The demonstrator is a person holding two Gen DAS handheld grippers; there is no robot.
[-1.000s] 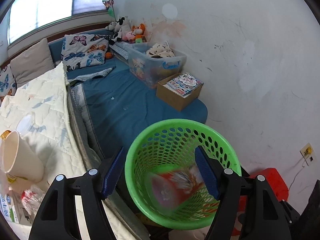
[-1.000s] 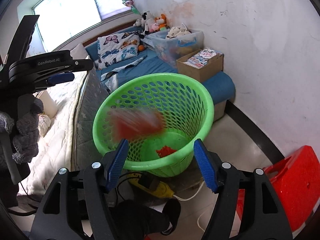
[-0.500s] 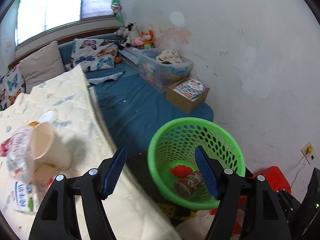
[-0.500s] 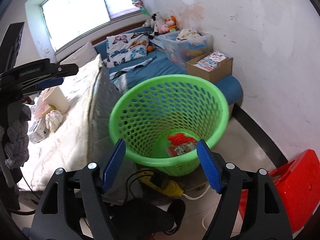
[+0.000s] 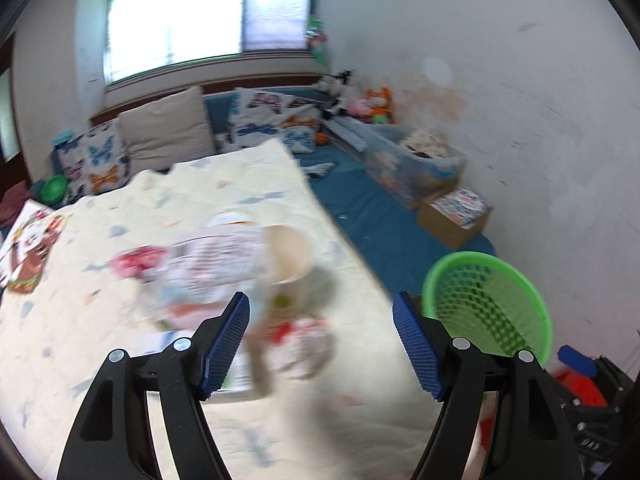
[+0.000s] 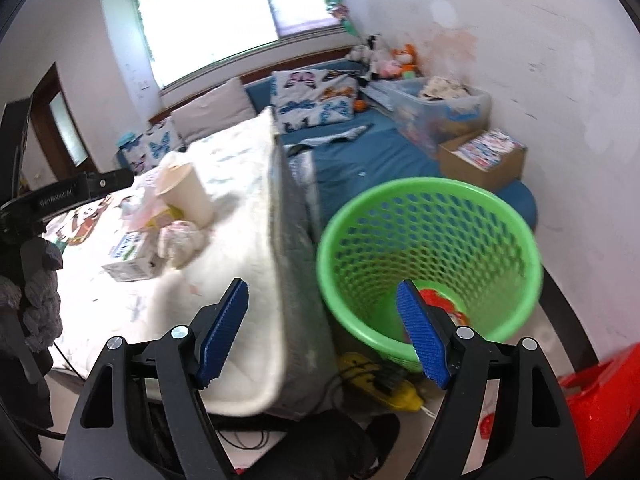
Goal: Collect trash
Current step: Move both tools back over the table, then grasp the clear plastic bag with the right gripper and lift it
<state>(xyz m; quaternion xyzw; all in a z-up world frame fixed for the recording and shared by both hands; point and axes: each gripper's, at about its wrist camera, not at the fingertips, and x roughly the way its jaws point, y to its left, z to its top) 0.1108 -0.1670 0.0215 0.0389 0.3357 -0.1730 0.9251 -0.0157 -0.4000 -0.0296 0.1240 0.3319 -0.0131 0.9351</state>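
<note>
Blue-padded left gripper (image 5: pixel 321 346) tilts down over bed litter, empty fingers opening; right gripper (image 6: pixel 322 330) spread wide, empty.

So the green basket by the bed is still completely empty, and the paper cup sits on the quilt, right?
Not quite: the green basket is not empty. The right wrist view shows red and printed wrappers lying at its bottom. The paper cup does sit on the quilt, among other litter.
</note>
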